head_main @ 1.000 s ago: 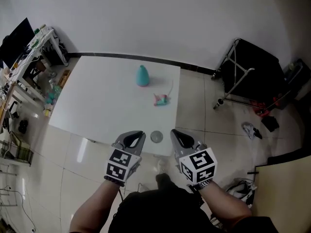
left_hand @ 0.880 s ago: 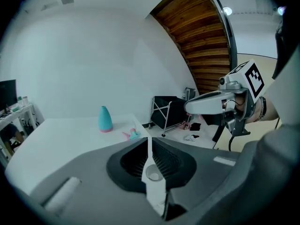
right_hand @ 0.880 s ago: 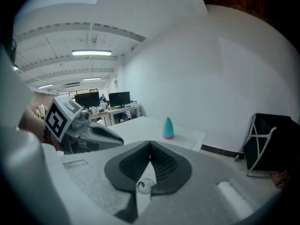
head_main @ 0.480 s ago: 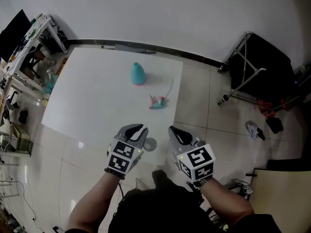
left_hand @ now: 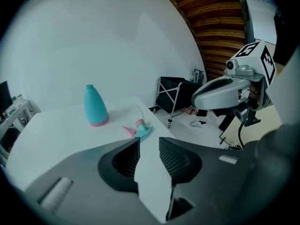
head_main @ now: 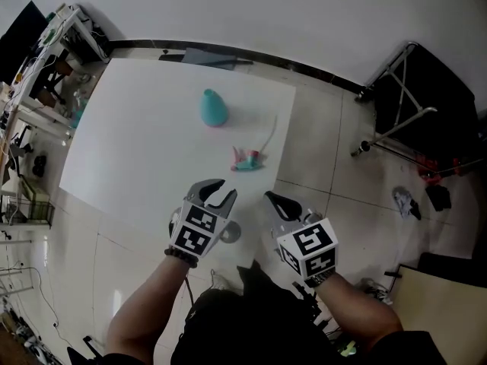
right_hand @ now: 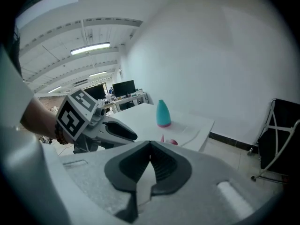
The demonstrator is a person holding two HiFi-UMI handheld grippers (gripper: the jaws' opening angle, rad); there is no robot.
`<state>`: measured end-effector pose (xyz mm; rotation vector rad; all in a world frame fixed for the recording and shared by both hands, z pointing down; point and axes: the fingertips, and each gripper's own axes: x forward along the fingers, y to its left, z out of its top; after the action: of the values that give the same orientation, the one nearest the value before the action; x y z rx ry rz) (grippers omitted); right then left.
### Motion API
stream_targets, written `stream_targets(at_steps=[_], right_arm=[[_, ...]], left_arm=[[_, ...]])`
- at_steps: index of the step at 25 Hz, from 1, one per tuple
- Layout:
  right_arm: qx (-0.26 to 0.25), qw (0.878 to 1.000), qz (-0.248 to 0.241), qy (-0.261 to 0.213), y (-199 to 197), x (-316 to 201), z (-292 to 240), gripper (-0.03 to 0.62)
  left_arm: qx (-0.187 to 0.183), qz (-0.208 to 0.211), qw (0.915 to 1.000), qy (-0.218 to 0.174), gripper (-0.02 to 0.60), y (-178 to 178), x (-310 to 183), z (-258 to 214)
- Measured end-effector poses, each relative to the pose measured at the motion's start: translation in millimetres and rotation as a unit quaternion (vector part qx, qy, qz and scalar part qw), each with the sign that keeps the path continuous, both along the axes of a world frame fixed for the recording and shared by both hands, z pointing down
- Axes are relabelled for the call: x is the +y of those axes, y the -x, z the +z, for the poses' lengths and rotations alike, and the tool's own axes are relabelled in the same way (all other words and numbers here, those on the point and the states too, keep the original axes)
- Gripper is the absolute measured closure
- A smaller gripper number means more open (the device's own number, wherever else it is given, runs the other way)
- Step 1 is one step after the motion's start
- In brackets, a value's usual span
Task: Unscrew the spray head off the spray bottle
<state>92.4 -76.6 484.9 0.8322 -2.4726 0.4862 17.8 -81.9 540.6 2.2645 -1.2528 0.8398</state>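
Note:
A teal bottle body (head_main: 214, 108) with a pink base stands upright on the white table (head_main: 137, 150), without its head. The teal and pink spray head (head_main: 246, 159) lies on its side near the table's right edge, its thin tube trailing away. Both show in the left gripper view as bottle (left_hand: 95, 106) and spray head (left_hand: 138, 129), and in the right gripper view as bottle (right_hand: 162, 113). My left gripper (head_main: 216, 192) hovers at the table's near edge, its jaws opening with nothing between them. My right gripper (head_main: 278, 201) hangs beside it over the floor, shut and empty.
A round grey disc (head_main: 229, 231) lies on the tiled floor just under the left gripper. A black folding cart (head_main: 422, 105) stands at the right. Cluttered desks (head_main: 38, 74) line the left side. A dark baseboard runs along the wall behind the table.
The left gripper's jaws have parted from nearly shut. The head view has shifted, so the table sits lower and larger; both grippers stay near the table's front edge.

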Motion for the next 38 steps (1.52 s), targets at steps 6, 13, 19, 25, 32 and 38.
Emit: stream_targets(at_steps=[6,13,19,25,32,38], right_arm=[[-0.001,1.0,-0.002,0.01,-3,-7,10,0.603],[0.004,1.0,-0.001,0.014,-7,-11,15,0.603],[0.007,1.0,0.0,0.014,-11,-11,13,0.603],[0.007,1.0,0.008,0.009,-14,-10,8,0.603],[0.011,1.0,0.028,0.002,-20,-14,6,0.603],[0.016,0.999,0.041,-0.001,-17,-13,3,0.603]], left_arm=[[-0.027,0.017,0.9993,0.022,0.406,-2,-13,26],[-0.055,0.035,0.9971,0.039,0.373,-5,-27,48],[-0.079,0.048,0.9943,0.052,0.357,-3,-33,65],[-0.093,0.064,0.9916,0.063,0.35,0,-35,75],[-0.098,0.091,0.9892,0.061,0.339,-4,-44,80],[-0.078,0.111,0.9887,0.064,0.356,-7,-49,82]])
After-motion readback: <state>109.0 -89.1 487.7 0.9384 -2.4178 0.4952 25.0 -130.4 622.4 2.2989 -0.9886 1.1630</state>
